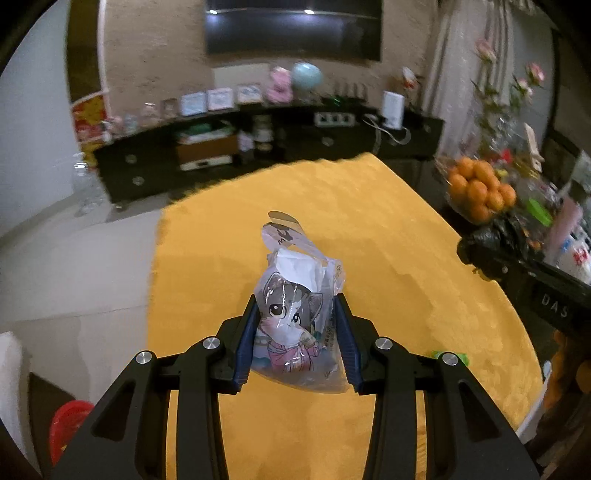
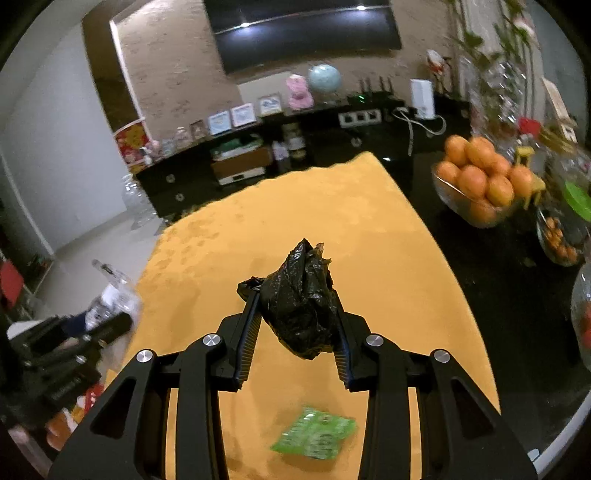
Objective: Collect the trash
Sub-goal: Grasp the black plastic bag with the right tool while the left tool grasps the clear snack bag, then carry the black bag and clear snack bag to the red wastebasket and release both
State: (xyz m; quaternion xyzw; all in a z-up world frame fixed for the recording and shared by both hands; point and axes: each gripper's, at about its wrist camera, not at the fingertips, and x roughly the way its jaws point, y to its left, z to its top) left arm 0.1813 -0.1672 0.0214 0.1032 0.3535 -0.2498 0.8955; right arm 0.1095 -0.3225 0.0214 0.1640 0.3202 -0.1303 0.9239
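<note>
Across the lower and middle part of both wrist views we see the yellow tablecloth [image 1: 369, 229], which takes up most of the field and has a dark tabletop [image 2: 480, 280] showing past its right edge. Along the top of the frame runs a dark TV cabinet [image 1: 258, 147] with a black screen [image 1: 291, 29] on the wall above it; small framed cards, a pink figure and a pale globe sit on the cabinet top. At upper right we note a glass bowl of oranges [image 2: 476, 184] on the dark tabletop, well apart from both tools. Centre frame in the left wrist view, our left gripper [image 1: 297, 325] has its blue pads pressed on a clear plastic wrapper [image 1: 291, 317] printed with a cartoon cat; the wrapper is held off the cloth and its top sticks up past the fingertips. Centre frame in the right wrist view, our right gripper [image 2: 295, 317] stands narrow, clamped on a crumpled black trash bag [image 2: 301, 299], also clear of the cloth. At the right edge of the left view we see the other tool with the black bag bunched at its tip. Lower centre of the right view, a small green packet [image 2: 314, 432] lies flat on the cloth, blurred, beneath the held bag and touching neither tool.
</note>
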